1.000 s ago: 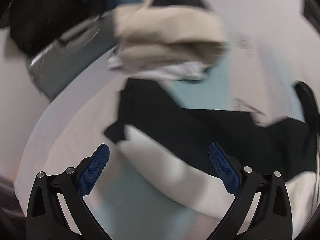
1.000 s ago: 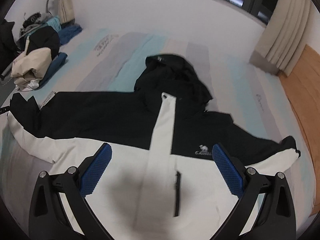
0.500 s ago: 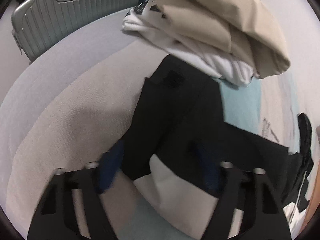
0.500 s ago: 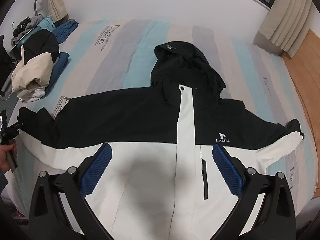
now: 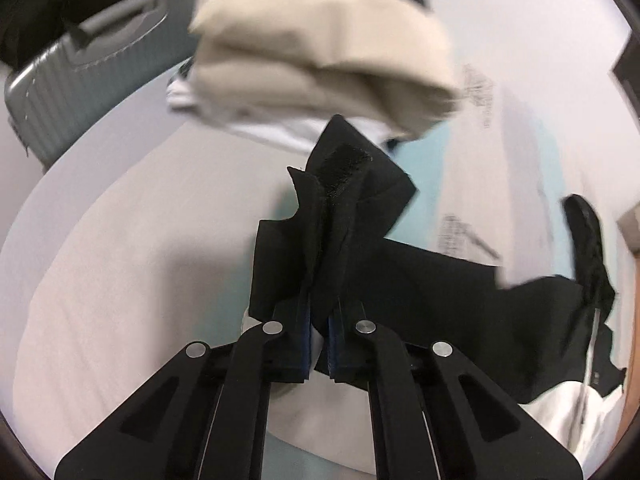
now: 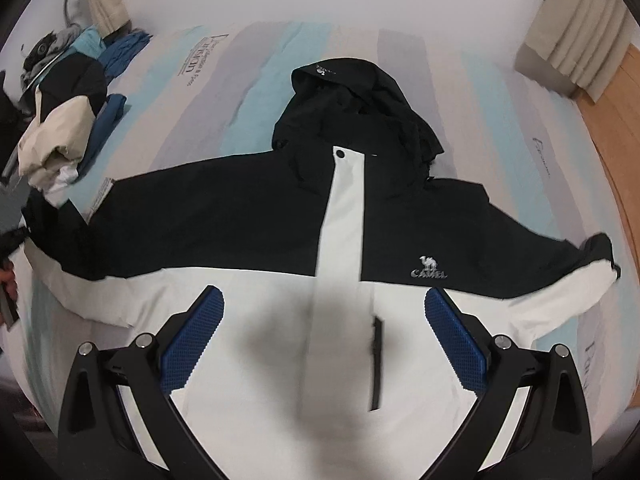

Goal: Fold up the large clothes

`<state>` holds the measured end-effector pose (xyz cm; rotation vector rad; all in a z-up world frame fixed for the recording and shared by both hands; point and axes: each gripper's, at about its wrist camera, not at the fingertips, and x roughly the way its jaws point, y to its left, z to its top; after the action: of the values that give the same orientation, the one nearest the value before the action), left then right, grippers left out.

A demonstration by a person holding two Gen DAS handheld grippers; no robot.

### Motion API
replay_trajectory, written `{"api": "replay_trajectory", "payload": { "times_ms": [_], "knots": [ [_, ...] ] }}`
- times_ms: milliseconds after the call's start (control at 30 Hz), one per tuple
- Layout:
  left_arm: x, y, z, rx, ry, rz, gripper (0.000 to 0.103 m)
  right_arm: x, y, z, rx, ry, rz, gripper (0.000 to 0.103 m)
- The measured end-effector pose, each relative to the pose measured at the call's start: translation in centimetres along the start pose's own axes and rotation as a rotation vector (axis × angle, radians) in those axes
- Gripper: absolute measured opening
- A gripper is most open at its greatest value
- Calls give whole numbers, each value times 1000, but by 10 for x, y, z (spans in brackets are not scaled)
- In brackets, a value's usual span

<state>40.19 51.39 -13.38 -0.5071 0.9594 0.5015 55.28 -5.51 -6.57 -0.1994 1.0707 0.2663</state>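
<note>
A black-and-white hooded jacket (image 6: 344, 240) lies face up and spread flat across the striped bed (image 6: 256, 72), hood toward the far edge, sleeves stretched out toward the two side edges. It looks like a light, soft shell with a smooth, probably slippery surface, so it should drape and slide rather than hold a crease; the firmer spots to take hold of are the cuffs, the hem corners and the shoulder seams, where the cloth is doubled and stitched. The left hand-held gripper (image 5: 318, 336) is clamped on the black cuff (image 5: 344, 208) of the sleeve by the bed's left edge, the cloth bunched up between its blue pads with the fastening strip standing up. The right hand-held gripper (image 6: 324, 340) hangs over the white lower front with its jaws wide apart and nothing between them. A second ago the left jaws stood wide open above the flat sleeve end; half a second ago they were closing round it, and now the cuff is pinched and gathered. A pile of folded clothes (image 5: 320, 52) sits just beyond the cuff, near the bed's far left corner, beside a grey suitcase (image 5: 92, 72).
</note>
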Motion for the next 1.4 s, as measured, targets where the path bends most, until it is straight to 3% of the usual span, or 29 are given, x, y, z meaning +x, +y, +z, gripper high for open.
{"api": "replay_trajectory", "payload": {
  "times_ms": [367,700,1067,1233,1400],
  "knots": [
    [-66,-183,-44,112,-63,-100,4,-12,-105,-5,17,-63,0,97],
    [-68,-410,-120,282,-7,-210,4,-14,-245,-10,84,-75,-87,97],
    [-38,-632,-216,454,99,-293,4,0,-438,-38,221,-52,-182,97],
    [-10,-690,-254,507,159,-275,4,19,-521,-52,267,-46,-181,97],
    [7,-731,-286,543,198,-277,4,40,-575,-58,259,-11,-206,97]
  ]
}}
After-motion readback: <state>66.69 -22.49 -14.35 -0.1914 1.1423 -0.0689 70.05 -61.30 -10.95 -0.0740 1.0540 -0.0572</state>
